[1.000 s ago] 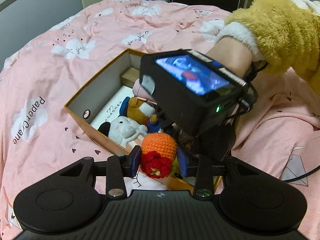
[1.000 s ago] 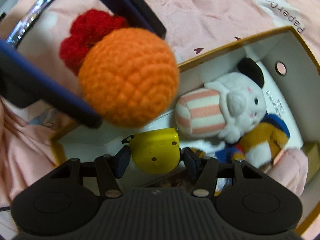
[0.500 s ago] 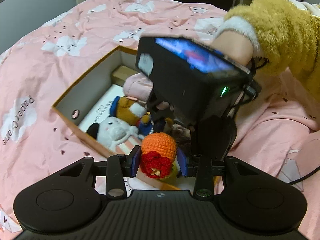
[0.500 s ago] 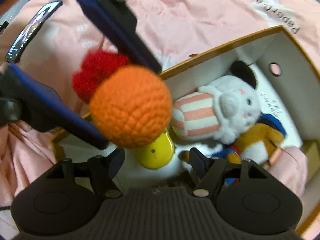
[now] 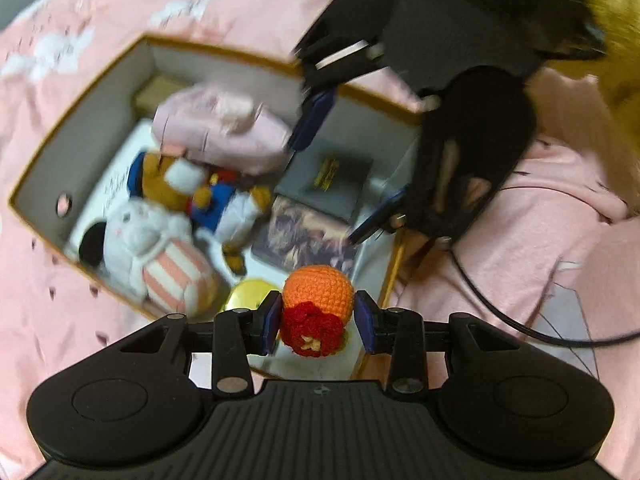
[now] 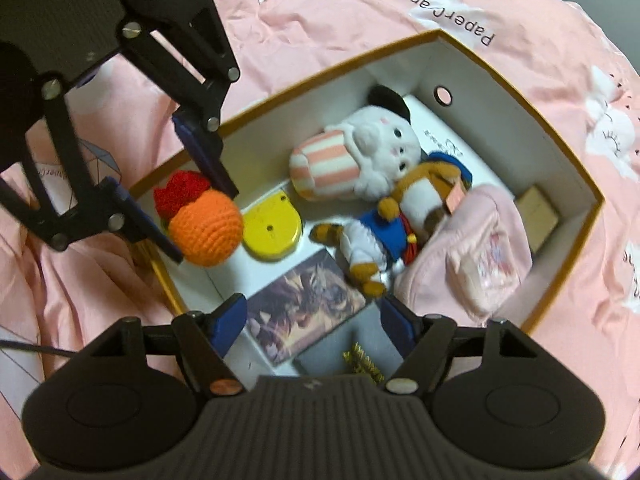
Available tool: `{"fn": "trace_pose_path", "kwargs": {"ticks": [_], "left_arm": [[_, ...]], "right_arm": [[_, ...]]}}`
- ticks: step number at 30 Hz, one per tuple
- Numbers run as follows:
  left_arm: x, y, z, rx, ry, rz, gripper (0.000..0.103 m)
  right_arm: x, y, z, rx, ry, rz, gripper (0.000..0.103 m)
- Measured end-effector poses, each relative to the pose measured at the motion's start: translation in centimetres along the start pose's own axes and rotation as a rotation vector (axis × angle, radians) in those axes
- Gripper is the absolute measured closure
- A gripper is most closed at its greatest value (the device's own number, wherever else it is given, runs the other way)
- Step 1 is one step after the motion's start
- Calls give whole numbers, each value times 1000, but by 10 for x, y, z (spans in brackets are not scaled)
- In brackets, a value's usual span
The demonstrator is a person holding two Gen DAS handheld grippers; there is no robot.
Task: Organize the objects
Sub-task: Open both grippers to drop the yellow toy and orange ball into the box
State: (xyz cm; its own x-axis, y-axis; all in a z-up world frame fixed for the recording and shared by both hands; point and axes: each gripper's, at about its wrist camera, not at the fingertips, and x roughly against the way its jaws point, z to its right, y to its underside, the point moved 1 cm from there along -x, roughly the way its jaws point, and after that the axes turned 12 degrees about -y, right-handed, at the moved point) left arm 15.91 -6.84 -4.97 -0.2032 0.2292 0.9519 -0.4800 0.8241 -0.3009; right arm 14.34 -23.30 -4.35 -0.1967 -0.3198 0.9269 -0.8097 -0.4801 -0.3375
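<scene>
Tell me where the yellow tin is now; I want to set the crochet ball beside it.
The yellow tin lies flat on the box floor, in the right wrist view left of centre, between the striped white plush and the picture card.

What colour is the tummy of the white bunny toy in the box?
Pink and white stripes on the white bunny toy; clearest in the right wrist view.

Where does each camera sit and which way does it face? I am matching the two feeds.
Left wrist: on the left tongs, looking down into the box; a yellow sleeve shows.
Right wrist: on the right tongs, jaws opening and empty, also looking down.
Shared: box, crochet ball held by the left tongs, white plush.
</scene>
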Motion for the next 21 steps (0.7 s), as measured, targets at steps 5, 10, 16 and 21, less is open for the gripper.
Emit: {"fn": "trace_pose_path", "kwargs": {"ticks": [5,10,16,21], "left_arm": [[-14,-2,-7,81,50,-103,59],[-21,1,-13,170,67,-147,58],[-8,1,-14,232,59,-83,57],[20,7,-12,307,-2,67,57]], "right_arm": [[4,8,-4,8,38,20,28],[9,13,-9,4,44,49,28],[17,19,-13,-17,59,71,28],[33,21,-16,-80,73,102,25]]}}
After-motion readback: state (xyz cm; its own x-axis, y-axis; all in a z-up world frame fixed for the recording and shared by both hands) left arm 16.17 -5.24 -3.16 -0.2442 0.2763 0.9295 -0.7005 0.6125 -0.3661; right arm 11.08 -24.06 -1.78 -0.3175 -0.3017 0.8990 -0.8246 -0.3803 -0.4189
